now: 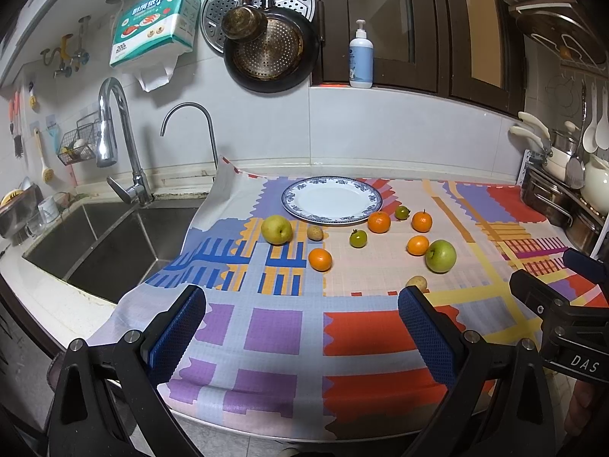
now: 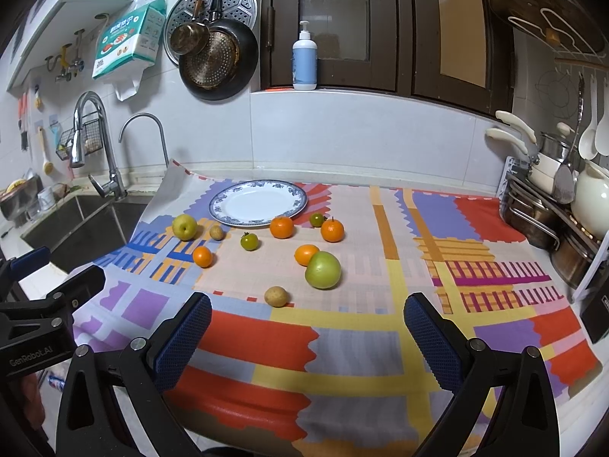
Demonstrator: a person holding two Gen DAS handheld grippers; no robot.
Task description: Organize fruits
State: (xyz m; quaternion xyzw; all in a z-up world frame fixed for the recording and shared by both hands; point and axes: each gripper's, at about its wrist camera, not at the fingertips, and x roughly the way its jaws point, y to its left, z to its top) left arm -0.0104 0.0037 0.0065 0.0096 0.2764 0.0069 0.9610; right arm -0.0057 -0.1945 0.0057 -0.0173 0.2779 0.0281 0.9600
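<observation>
The left gripper (image 1: 300, 327) is held wide open above the near edge of the cloth (image 1: 266, 327), with nothing between its blue pads (image 1: 179, 327). The right gripper (image 2: 306, 331) is likewise spread wide and empty, low over the near cloth; in the left wrist view it is seen at the right edge.

Nearest the grippers a small brown fruit (image 2: 276, 296) is found on the cloth, just ahead of the right gripper. Behind it lies a green apple (image 2: 323, 269), touching or nearly touching an orange (image 2: 305, 254) at its far left. To the left, apart from these, a second orange (image 2: 202, 256) rests on the blue-striped patch. Further back a small green tomato (image 2: 249, 242) sits alone in the middle. Beyond it a yellow pear (image 2: 184, 227) and a second small brown fruit (image 2: 216, 232) are seen side by side at the left, and two more oranges (image 2: 282, 227) (image 2: 332, 230) with a second green tomato (image 2: 316, 219) between them at the right.

The plate (image 2: 293, 194) is set behind the fruit, blue-rimmed and bare; the nearer of the far oranges lies just beside its rim.

A sink (image 1: 95, 243) with two taps is seen at the left, a pump bottle (image 2: 304, 63) on the window ledge, pans (image 2: 219, 61) hung on the wall, and a rack of pots (image 2: 552, 209) at the right.
</observation>
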